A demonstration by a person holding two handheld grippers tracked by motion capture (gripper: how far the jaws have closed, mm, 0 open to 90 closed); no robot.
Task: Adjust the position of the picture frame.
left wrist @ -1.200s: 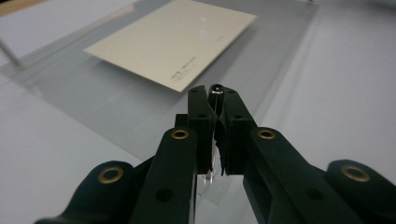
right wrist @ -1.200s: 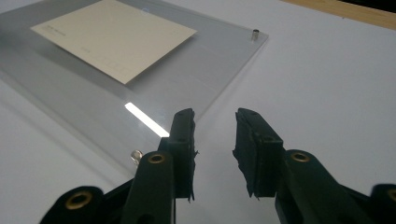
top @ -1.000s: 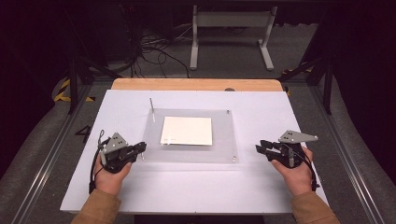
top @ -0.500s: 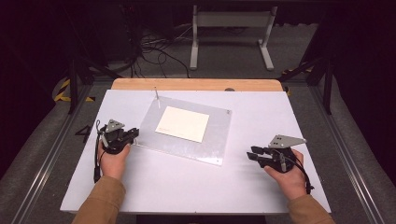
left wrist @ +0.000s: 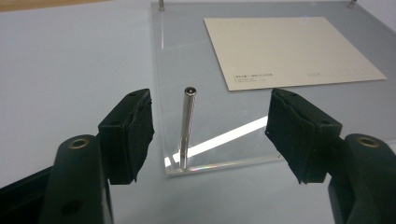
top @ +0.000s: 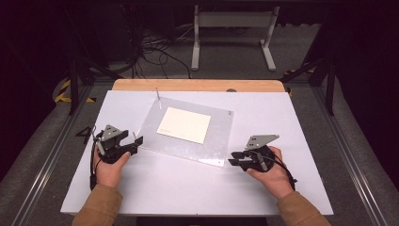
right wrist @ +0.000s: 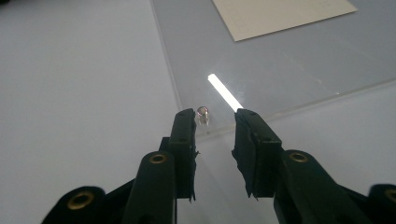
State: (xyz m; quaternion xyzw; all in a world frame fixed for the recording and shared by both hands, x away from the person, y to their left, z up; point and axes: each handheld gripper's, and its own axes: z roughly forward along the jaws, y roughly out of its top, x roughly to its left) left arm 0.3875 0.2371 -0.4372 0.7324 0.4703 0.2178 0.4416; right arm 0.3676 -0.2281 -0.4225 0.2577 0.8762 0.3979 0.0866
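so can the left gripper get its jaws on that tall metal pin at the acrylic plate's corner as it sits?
Probably yes. The left gripper has its jaws wide open either side of the upright metal pin at the clear plate's near corner, with nothing between them. The cream card lies farther back, out of the way.

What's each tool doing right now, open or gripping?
Left tool: open, jaws either side of the tall metal corner pin, not touching.
Right tool: open, just short of the short metal stud.
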